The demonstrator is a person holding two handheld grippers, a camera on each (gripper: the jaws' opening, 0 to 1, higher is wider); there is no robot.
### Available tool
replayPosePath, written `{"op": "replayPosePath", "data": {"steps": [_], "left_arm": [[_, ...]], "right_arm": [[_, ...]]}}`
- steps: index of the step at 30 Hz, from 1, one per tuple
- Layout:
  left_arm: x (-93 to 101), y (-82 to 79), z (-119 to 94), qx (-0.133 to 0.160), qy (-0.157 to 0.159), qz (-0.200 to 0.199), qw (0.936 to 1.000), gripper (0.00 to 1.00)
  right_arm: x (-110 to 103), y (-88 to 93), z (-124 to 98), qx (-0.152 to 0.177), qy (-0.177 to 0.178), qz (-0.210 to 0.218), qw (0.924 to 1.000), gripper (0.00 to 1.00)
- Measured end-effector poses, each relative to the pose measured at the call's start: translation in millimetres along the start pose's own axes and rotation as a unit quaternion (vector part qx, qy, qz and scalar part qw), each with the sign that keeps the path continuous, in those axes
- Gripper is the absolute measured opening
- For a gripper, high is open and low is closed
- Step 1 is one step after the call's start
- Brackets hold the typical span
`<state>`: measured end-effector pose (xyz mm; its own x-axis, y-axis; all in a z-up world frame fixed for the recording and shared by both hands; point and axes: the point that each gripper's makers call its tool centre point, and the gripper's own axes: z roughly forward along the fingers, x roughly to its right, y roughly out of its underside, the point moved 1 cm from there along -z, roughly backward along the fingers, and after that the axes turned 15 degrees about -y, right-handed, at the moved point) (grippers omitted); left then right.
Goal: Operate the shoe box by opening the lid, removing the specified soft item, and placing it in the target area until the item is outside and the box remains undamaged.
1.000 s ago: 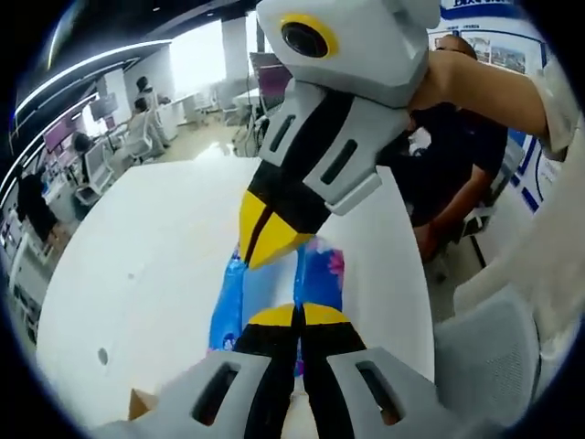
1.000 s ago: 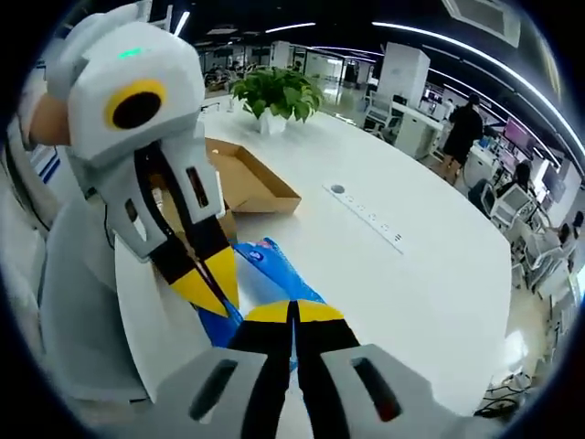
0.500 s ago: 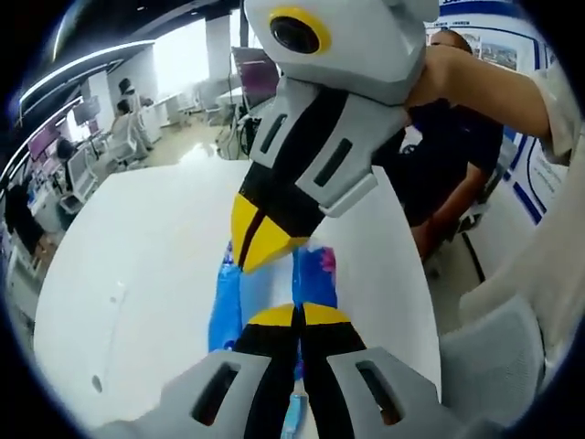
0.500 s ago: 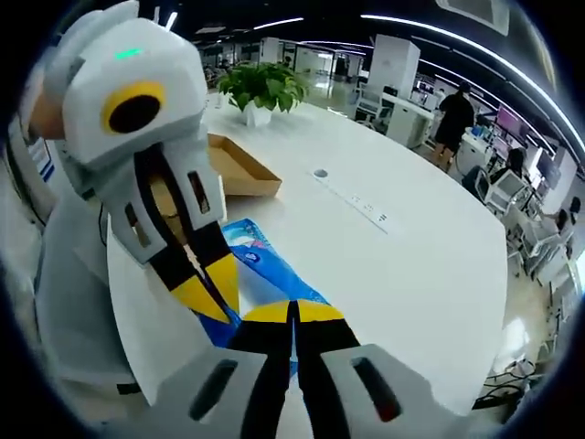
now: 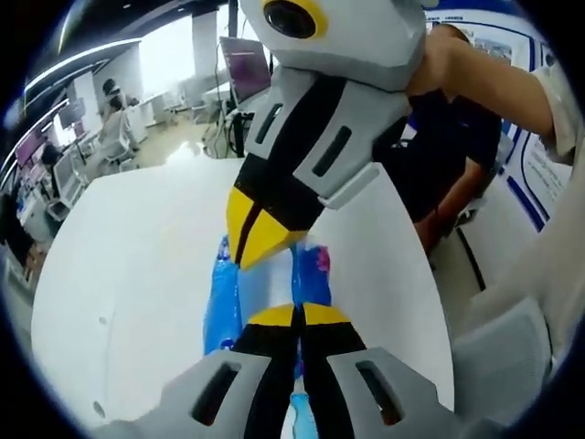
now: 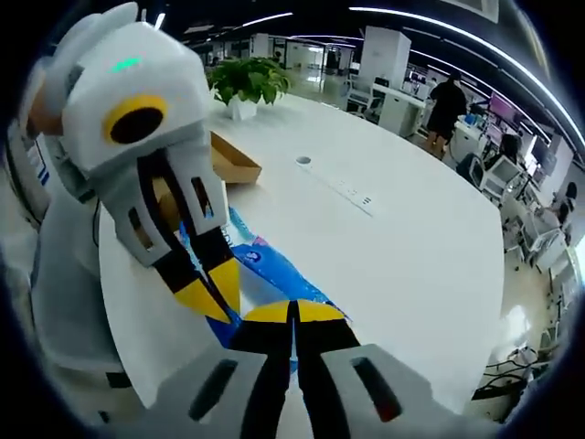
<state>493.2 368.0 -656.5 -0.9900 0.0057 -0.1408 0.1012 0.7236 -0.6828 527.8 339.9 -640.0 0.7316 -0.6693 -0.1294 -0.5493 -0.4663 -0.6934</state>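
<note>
Together, both grippers (left gripper (image 5: 297, 315), right gripper (image 6: 293, 311)) clamp the blue soft packet (image 6: 274, 270).

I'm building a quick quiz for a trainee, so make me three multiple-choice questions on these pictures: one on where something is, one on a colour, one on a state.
1. Where is the plant?
A. at the far end of the table, beyond the box
B. on the floor beside a chair
C. inside the box

2. What colour is most of the soft packet?
A. green
B. blue
C. black

3. How do the right gripper's jaws stand?
A. spread wide
B. shut on the packet
C. pulled clear of the packet

Answers:
1. A, the right gripper view shows the plant on the white table past the brown box.
2. B, both views show a blue wrapper, with a pink patch in the left gripper view.
3. B, the yellow tips meet over the packet's edge; the left gripper is shut on it too.
</note>
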Motion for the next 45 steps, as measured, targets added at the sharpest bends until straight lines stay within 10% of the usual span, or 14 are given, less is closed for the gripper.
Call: {"op": "replayPosePath", "data": {"steps": [45], "left_arm": [[8.5,25.5,89.2,-0.038,0.059,-0.019,0.9973,0.0]], "right_arm": [[39.8,73.1,36.1,-0.053,-0.001,0.05,0.9973,0.0]]}}
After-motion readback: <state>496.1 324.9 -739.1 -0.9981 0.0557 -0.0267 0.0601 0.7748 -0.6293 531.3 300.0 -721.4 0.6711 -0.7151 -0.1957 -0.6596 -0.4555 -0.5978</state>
